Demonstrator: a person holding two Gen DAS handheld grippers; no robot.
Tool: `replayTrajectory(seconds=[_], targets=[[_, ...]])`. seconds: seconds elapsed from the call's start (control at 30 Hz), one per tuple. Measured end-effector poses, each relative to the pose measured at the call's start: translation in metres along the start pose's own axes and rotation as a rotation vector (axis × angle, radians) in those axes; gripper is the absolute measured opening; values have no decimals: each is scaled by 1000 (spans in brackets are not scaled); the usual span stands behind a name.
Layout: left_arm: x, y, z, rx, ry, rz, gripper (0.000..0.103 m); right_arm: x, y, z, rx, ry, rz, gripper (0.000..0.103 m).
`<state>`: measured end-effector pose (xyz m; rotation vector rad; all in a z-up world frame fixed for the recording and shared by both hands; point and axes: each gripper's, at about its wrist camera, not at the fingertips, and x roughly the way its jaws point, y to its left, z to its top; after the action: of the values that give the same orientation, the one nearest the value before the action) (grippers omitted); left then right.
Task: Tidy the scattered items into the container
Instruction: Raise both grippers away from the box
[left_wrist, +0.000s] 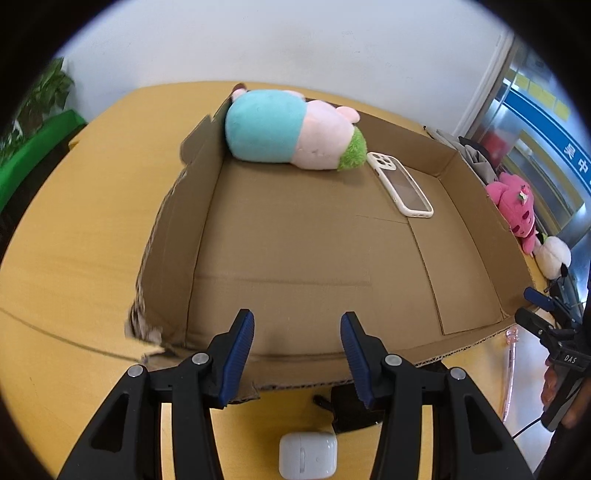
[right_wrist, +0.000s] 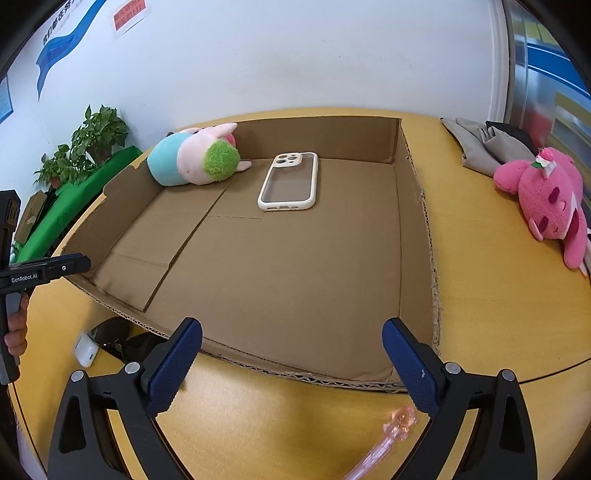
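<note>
Both claws released, the left gripper (left_wrist: 297, 345) and right gripper (right_wrist: 291, 363) hover before the cardboard box (right_wrist: 417, 206); next likely the pink pen (right_wrist: 384, 443) at lower right

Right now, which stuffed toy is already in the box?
The blue-and-pink plush with the green tuft, lying in the cardboard box's far corner. The pink plush lies outside on the table.

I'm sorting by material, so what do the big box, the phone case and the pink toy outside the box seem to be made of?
Box: corrugated cardboard, matte brown, with fluted, ragged cut edges.
Phone case: looks like a clear plastic back with a glossy cream rim, probably rubbery.
Pink toy: plush fabric with a fuzzy, soft surface.
</note>
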<state>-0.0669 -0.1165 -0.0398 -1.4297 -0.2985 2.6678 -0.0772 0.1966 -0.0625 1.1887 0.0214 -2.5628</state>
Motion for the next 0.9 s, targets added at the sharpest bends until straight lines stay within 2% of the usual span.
replayTrajectory(seconds=[0.27, 0.33, 0.4, 0.47, 0.5, 0.53, 0.7, 0.9], targets=[[-20, -1, -6, 12, -46, 10, 48, -11, 1, -2, -25, -12, -15, 100], [-35, -9, -8, 35, -88, 50, 48, -24, 9, -2, -55, -43, -7, 100], [-56, -21, -14, 47, -152, 59, 48, -44, 21, -5, -78, -93, -12, 103], [-77, -35, -27, 35, -222, 40, 60, -65, 32, -9, -80, -154, -18, 103], [-85, -42, -33, 33, -253, 32, 76, -73, 37, -12, -77, -177, -19, 103], [-92, -49, -39, 37, -284, 29, 82, -81, 43, -16, -76, -199, -22, 103], [-108, -86, -53, 141, -346, 43, 82, -96, 62, -28, -114, -230, -81, 103], [-111, -93, -59, 152, -354, 11, 82, -101, 67, -34, -102, -240, -86, 103]])
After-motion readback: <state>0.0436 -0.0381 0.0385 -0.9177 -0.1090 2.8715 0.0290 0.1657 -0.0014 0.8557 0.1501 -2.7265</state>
